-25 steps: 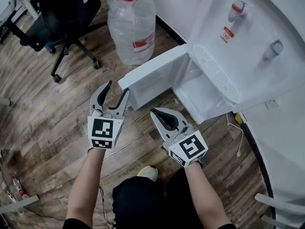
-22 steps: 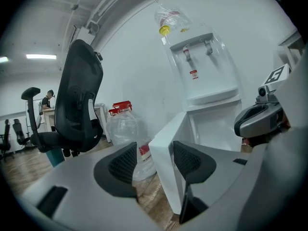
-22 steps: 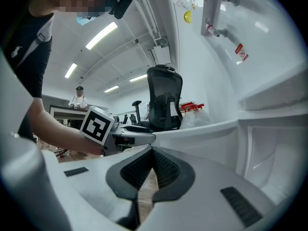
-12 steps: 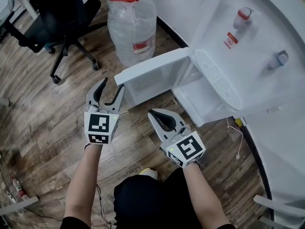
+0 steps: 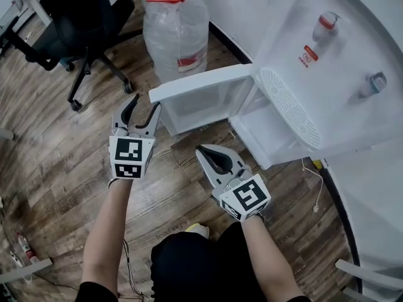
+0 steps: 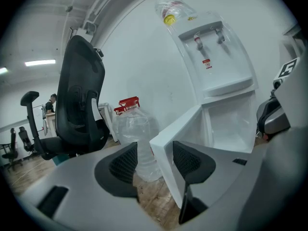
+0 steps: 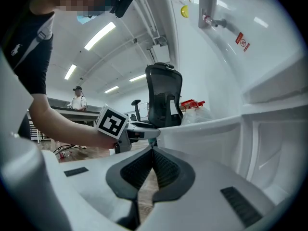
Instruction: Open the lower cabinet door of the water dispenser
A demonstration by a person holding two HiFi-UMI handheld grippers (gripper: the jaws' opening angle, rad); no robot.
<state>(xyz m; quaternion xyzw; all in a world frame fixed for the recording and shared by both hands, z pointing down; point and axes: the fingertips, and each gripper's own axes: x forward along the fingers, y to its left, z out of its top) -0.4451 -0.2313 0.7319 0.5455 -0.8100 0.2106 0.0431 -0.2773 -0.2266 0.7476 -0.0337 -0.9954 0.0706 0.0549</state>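
Observation:
The white water dispenser (image 5: 315, 74) stands at the right, and its lower cabinet door (image 5: 201, 87) is swung out to the left, showing the empty white compartment (image 5: 264, 121). My left gripper (image 5: 141, 106) is open at the door's free end. In the left gripper view that door edge (image 6: 168, 138) shows between the spread pads of the left gripper (image 6: 156, 160), and I cannot tell whether a pad touches it. My right gripper (image 5: 203, 150) hangs shut and empty over the floor in front of the door. In the right gripper view the right gripper (image 7: 153, 150) has its pads together below the door (image 7: 202, 134).
A large clear water bottle (image 5: 173, 30) with a red cap stands on the wooden floor behind the door. A black office chair (image 5: 82, 17) is at the far left. A thin white cable (image 5: 315, 181) lies beside the dispenser's base. A person (image 7: 77, 100) stands far off.
The left gripper has moved away from me and to the left, and the door's free end has swung wider with it. The right gripper has stayed put, shut.

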